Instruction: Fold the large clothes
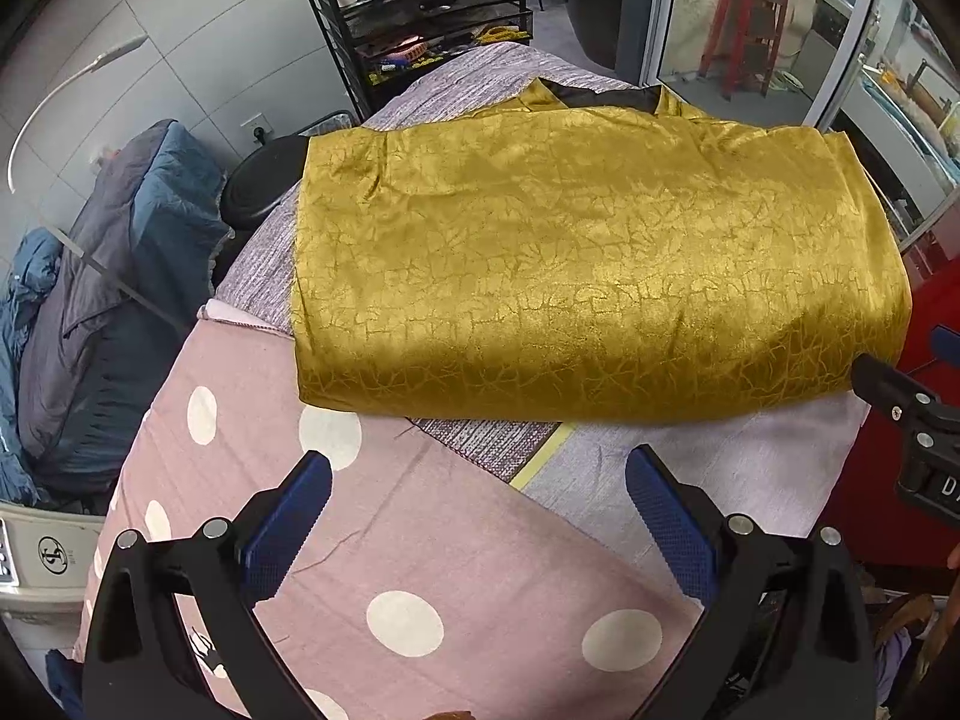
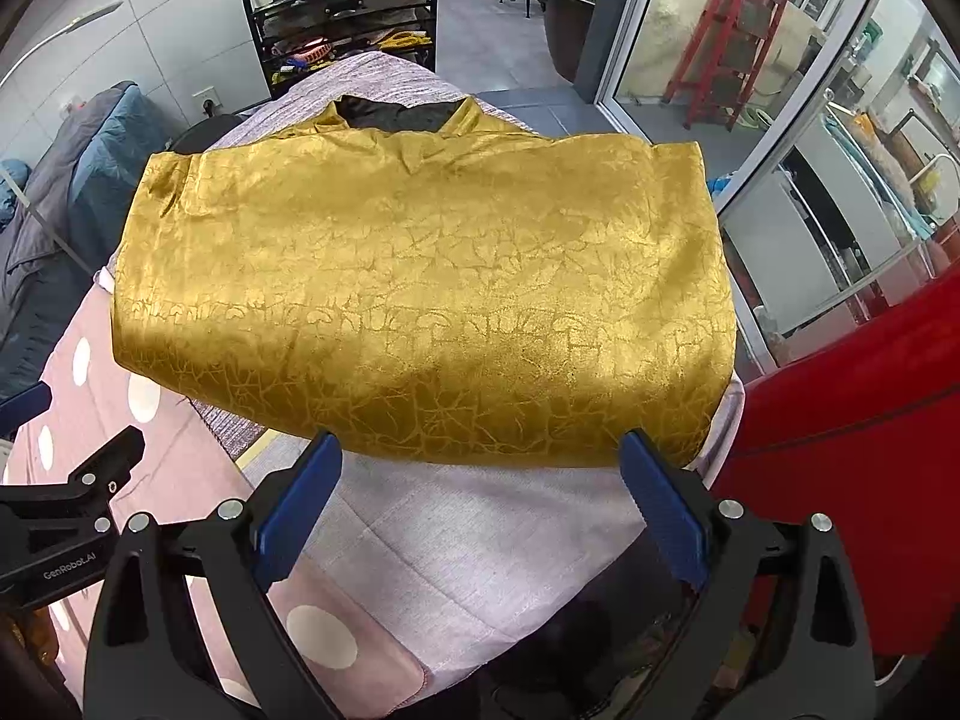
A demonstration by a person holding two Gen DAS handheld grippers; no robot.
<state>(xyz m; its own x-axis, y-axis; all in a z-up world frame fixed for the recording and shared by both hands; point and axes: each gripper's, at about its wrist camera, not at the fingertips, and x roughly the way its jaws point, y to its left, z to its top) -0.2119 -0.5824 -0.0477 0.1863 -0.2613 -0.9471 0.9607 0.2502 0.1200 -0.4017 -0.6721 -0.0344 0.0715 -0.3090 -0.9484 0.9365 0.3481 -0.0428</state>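
A shiny gold garment (image 1: pixel 576 264) with a crackle pattern lies folded into a wide rectangle on the cloth-covered table (image 1: pixel 420 540); its dark lining shows at the collar (image 2: pixel 399 111) on the far side. My left gripper (image 1: pixel 477 480) hovers open above the pink polka-dot cloth, short of the garment's near edge, nothing between its blue pads. My right gripper (image 2: pixel 480 462) is open too, its fingertips right at the garment's near fold (image 2: pixel 480 432). In the left wrist view the right gripper's body (image 1: pixel 906 414) shows at the right edge.
A red object (image 2: pixel 852 480) stands close on the right of the table. A black wire shelf cart (image 1: pixel 420 18) with bottles is beyond the far end. Blue and grey bedding (image 1: pixel 102 300) lies piled to the left. Glass doors and a red ladder (image 2: pixel 738 30) are at the right back.
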